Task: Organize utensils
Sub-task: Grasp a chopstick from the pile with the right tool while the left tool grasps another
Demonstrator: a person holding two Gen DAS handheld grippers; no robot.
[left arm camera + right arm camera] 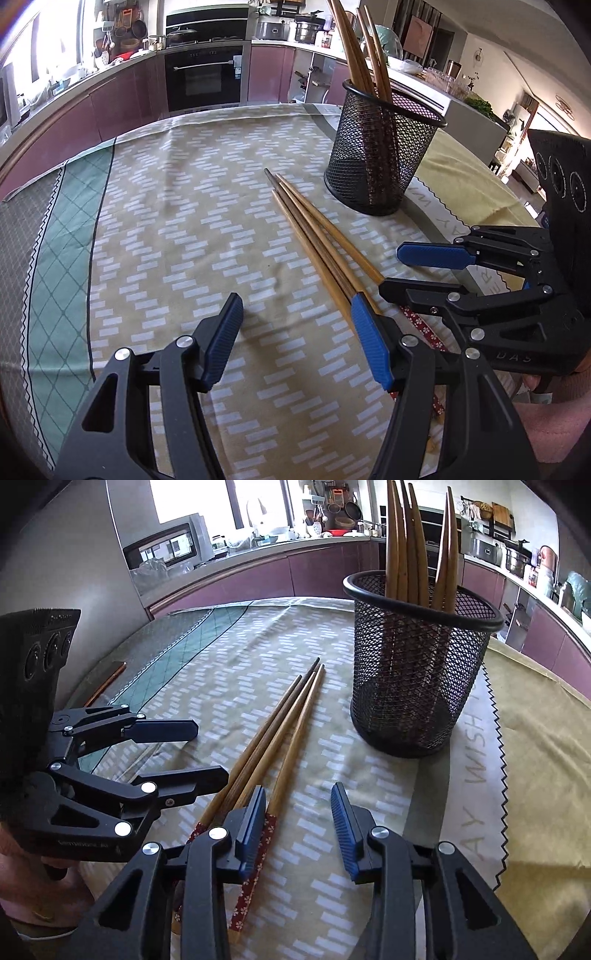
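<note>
Four loose chopsticks [280,731] lie side by side on the tabletop [184,221], just in front of the black mesh cup [417,672], which already holds several chopsticks upright. The right tongs [299,812] stand narrowly parted and empty, their near pad over the patterned ends of the chopsticks beside the cup. The left tongs [295,325] are wide and empty, one pad against the same bundle. The risk, as I judge it: closing on one stick among touching neighbours could scissor the others, roll them away from the cup, or lift two. The tablecloth [332,849] may also bunch under low pads, and both tongs crowd one spot.
</note>
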